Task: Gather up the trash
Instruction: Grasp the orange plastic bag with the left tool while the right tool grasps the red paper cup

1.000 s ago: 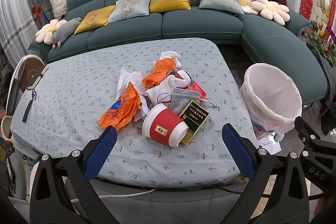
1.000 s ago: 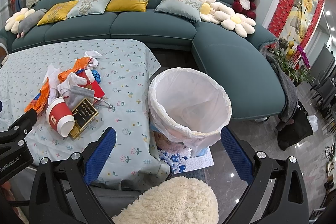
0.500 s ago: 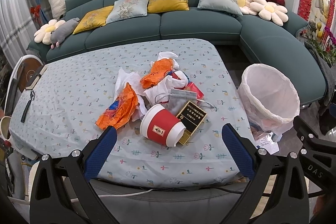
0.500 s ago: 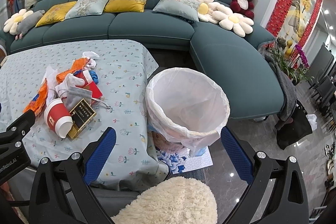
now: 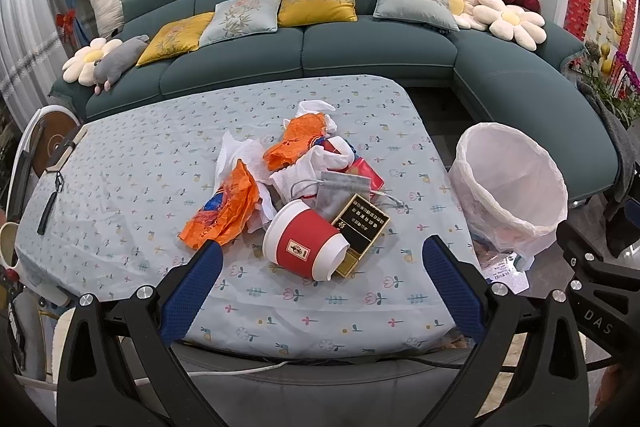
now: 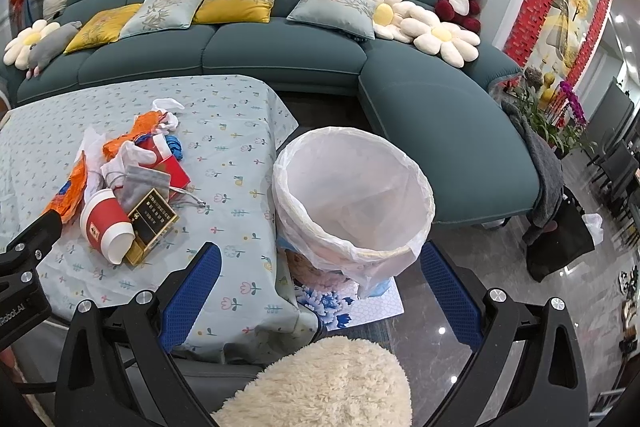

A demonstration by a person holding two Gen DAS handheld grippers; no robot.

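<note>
Left wrist view: the left gripper (image 5: 322,263) hangs over the near edge of the worktop (image 5: 132,187), its blue-padded fingers (image 5: 192,291) spread wide apart and holding nothing. The trash sits in a heap toward the worktop's right half: a red-and-white paper cup (image 5: 306,246) lying on its side nearest the near edge, a black and gold box (image 5: 360,227) touching it, a grey drawstring pouch (image 5: 340,189), crumpled orange wrappers (image 5: 222,213) and white tissue (image 5: 240,157) behind. A bin lined with a white bag (image 5: 512,187) stands on the floor just off the right edge.

Right wrist view: the right gripper (image 6: 320,279) has its fingers (image 6: 450,293) wide apart, empty, straddling the bin (image 6: 352,199). The cup (image 6: 105,225) and box (image 6: 152,223) lie near the worktop's (image 6: 236,131) near edge, left of the bin. A fluffy cream cushion (image 6: 332,383) fills the bottom of the frame.
</note>
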